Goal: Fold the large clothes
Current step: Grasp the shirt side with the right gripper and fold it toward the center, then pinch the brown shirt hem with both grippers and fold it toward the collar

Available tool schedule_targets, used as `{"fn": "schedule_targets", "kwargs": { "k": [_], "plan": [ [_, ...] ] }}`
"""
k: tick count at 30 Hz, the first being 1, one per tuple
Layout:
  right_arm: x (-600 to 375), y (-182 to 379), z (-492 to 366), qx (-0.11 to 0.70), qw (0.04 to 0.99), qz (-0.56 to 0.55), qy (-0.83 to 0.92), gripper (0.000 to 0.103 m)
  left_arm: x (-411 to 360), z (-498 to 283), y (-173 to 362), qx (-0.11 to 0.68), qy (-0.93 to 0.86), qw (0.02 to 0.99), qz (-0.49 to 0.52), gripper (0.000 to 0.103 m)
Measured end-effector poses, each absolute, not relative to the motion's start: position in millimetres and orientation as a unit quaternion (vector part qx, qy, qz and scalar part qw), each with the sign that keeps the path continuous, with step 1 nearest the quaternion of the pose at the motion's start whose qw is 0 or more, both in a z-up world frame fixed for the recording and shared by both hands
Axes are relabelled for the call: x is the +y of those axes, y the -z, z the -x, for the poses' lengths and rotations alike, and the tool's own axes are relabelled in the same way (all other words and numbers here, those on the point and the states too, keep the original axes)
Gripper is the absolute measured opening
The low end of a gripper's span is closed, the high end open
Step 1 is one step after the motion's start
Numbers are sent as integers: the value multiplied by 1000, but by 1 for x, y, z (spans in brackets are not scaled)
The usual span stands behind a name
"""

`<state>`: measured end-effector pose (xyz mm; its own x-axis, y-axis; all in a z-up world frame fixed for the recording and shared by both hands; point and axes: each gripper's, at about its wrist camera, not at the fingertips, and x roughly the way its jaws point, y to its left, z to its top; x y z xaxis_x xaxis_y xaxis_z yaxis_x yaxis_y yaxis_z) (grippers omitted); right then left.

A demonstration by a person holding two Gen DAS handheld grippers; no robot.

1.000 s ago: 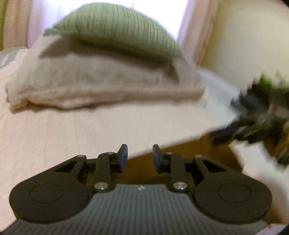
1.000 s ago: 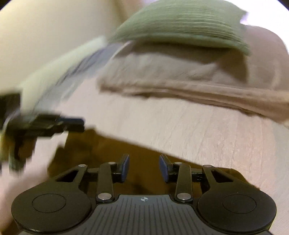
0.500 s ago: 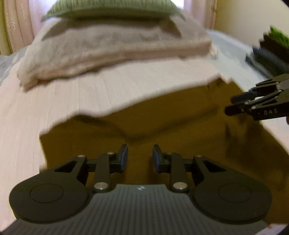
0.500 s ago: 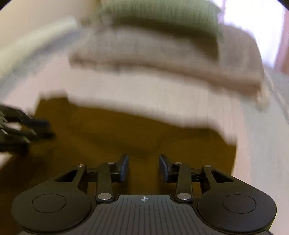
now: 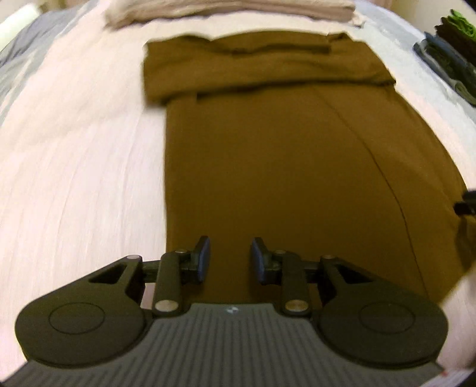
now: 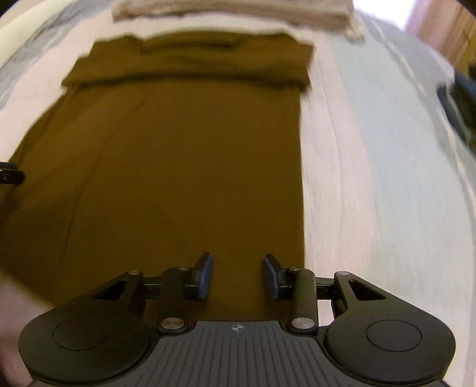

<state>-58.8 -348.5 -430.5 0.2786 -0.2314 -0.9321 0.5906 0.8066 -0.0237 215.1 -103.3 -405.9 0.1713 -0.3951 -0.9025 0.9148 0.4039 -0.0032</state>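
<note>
Left tool (image 5: pixel 228 258) and right tool (image 6: pixel 237 275) both spread, empty, now dropped over the near end of the brown garment (image 5: pixel 285 166). It lies flat lengthwise on the bed (image 5: pixel 74 178), far end folded over; near-hem grasp looks next.

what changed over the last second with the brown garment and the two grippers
Both views tipped downward: the green pillow left the frame, and the brown garment, earlier just a near edge, now shows lying flat on the bed. The left hand-held gripper and right hand-held gripper moved from side by side to over its near end. Nothing was gripped or released. Both stayed open and empty; the beige blanket kept its place.
</note>
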Motion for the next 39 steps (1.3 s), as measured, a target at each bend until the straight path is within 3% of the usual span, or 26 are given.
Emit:
{"fn": "schedule_targets", "kwargs": {
  "k": [5, 9, 14, 21, 26, 34, 39],
  "plan": [
    [-324, 424, 109, 595, 737, -208, 243, 36, -71, -168, 385, 497, 385, 707, -324, 26],
    [-321, 379, 126, 544, 768, -251, 227, 37, -71, -135, 343, 507, 365, 713, -317, 29],
    [-311, 329, 133, 487, 818, -228, 204, 46, -72, -107, 295, 493, 368, 726, -307, 33],
    [-300, 302, 140, 448, 840, -247, 181, 47, -63, -90, 266, 484, 370, 737, -295, 34],
    [-318, 314, 153, 440, 841, -269, 164, 47, -45, -97, 270, 475, 408, 740, -244, 40],
    [-403, 390, 190, 421, 796, -394, 183, 47, -12, -193, 345, 503, 410, 742, -170, 40],
    [-431, 424, 189, 390, 783, -463, 145, 47, -5, -235, 377, 525, 422, 729, -123, 49]
  ]
}}
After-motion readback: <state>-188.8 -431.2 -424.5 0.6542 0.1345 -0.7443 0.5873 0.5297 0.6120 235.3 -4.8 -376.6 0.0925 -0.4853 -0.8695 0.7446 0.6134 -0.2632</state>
